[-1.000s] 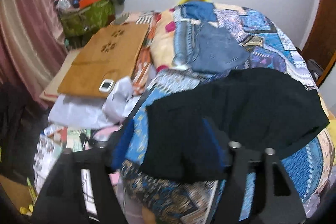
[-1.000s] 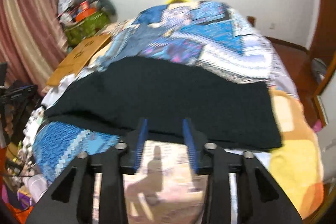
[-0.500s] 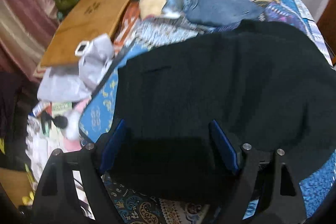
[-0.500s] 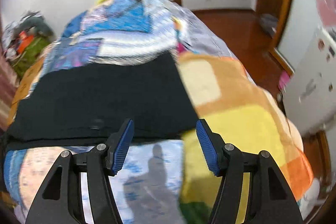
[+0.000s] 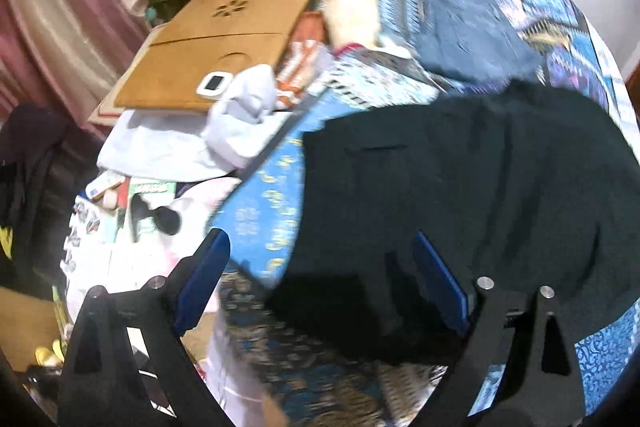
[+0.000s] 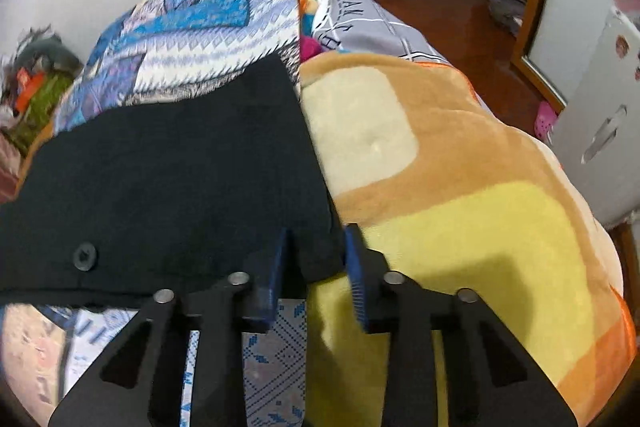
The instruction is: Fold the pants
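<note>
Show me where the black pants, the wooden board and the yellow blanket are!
black pants (image 5: 460, 187): left wrist view, middle of the dark cloth.
wooden board (image 5: 224, 39): left wrist view, its flat brown top.
yellow blanket (image 6: 480, 227): right wrist view, the pale yellow patch beside the pants.

Black pants (image 5: 460, 195) spread flat across a bed.

The pants are plain black cloth, lying wide and mostly smooth, with faint creases, over a blue patterned quilt. A narrow slit pocket shows near one end. From the right wrist view, the same pants (image 6: 168, 179) show a single dark button near the close edge, and their straight end runs alongside a tan and yellow blanket. The near corner at that end lifts slightly off the bedding.
</note>
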Demonstrator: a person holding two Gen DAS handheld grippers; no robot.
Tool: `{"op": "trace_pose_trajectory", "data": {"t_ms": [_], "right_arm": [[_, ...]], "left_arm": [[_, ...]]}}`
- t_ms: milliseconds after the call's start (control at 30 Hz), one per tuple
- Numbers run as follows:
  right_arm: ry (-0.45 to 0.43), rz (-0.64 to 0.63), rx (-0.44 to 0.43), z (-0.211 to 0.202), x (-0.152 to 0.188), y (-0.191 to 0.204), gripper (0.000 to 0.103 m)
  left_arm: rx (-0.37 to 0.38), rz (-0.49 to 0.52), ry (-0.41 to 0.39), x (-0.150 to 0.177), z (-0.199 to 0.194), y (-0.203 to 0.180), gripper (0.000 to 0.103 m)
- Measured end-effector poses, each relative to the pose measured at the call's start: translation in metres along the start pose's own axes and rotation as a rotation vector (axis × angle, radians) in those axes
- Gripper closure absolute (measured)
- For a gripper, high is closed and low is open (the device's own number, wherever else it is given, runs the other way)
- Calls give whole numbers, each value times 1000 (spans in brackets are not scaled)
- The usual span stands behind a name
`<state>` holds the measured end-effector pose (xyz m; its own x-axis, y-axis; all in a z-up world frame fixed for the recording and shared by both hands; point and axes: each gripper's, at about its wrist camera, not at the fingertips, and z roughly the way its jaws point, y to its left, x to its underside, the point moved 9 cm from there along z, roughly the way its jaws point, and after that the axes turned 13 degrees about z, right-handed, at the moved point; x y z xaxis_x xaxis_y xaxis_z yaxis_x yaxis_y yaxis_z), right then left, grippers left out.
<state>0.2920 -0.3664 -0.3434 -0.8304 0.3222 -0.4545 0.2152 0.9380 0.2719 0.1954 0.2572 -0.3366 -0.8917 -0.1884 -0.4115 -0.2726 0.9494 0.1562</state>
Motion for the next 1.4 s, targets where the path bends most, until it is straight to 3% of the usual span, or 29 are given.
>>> {"op": "trace_pose_trajectory", "data": {"t_ms": [133,300,367,400,433,533,600,733,867,1033,1133,1267,1333,1400], "right_arm": [[-3,-17,8,2,2,2,84],[-8,-25,14,3,3,1,85],[-10,-33,18,3,3,3,86],[-13,-37,20,2,3,3,88],[-15,-39,20,3,2,4,88],[-25,-38,17,0,0,3,91],[-40,-46,22,-4,-3,4,92],[-81,-81,48,-16,-15,3,93],[-68,-90,69,-11,-16,2,93],[-19,-59,67,2,-4,-1,93],[-4,-69,80,-3,-5,0,91],[-59,-200,165,-31,-11,17,84],[-96,-236,145,-47,-12,30,79],[-129,-254,91,-66,-13,53,59]], "left_arm": [[55,-88,35,12,5,20,10],[194,-124,124,35,26,-3,11],[230,-117,142,41,32,-17,25],[269,-118,138,42,35,-26,40],[270,-115,138,41,35,-30,45],[175,-69,118,37,33,-30,70],[150,-46,95,32,25,-28,74],[-14,50,7,15,-4,-10,76],[-24,50,2,14,-8,1,76],[37,51,95,44,33,-11,74],[18,69,76,47,35,-16,71],[-23,82,53,42,23,-3,58],[-65,85,33,37,12,5,53],[-79,76,-13,25,-5,12,48]]}}
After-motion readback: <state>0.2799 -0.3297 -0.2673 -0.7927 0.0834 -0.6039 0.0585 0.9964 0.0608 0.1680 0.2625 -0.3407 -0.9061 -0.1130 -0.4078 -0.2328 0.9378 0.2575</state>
